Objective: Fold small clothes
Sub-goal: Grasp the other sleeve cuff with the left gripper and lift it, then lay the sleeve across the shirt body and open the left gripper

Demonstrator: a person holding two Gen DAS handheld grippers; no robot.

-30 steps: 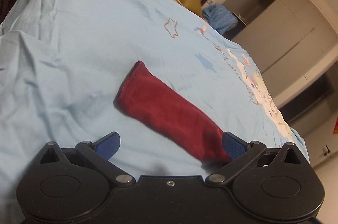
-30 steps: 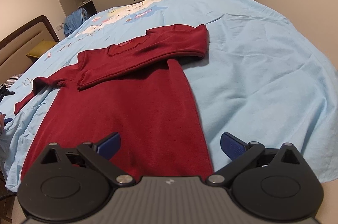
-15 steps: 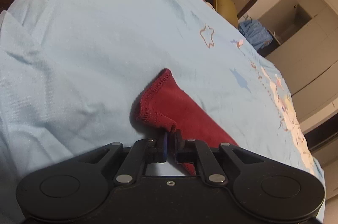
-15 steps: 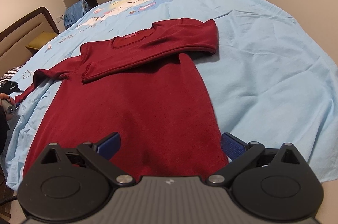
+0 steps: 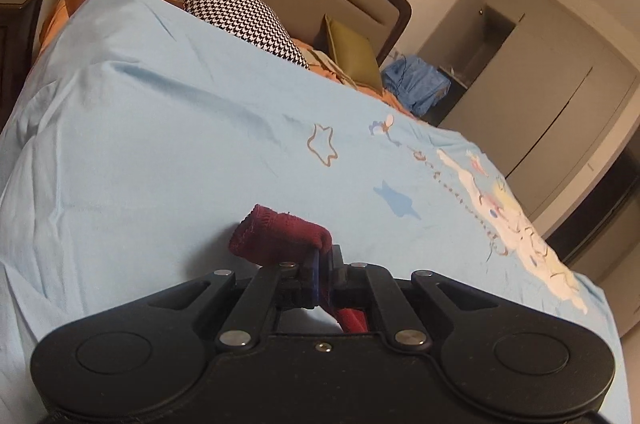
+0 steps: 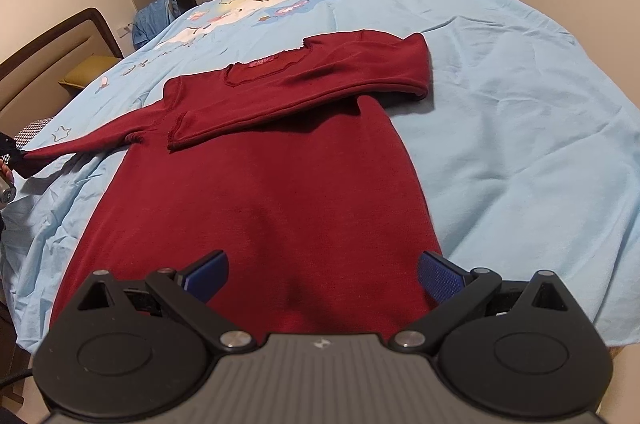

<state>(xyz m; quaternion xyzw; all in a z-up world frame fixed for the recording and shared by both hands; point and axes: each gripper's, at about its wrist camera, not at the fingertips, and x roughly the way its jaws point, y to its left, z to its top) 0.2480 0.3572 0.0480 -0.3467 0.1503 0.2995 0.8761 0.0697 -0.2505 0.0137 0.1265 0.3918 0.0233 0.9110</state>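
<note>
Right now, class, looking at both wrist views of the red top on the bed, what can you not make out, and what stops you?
- Left wrist view: most of the red top's sleeve is hidden behind the left gripper.
- Right wrist view: the top's hem is covered by the right gripper.
- Right wrist view: the neck label is too small to read.
- Right wrist view: the left gripper's grip on the cuff is cut off by the left edge.
</note>
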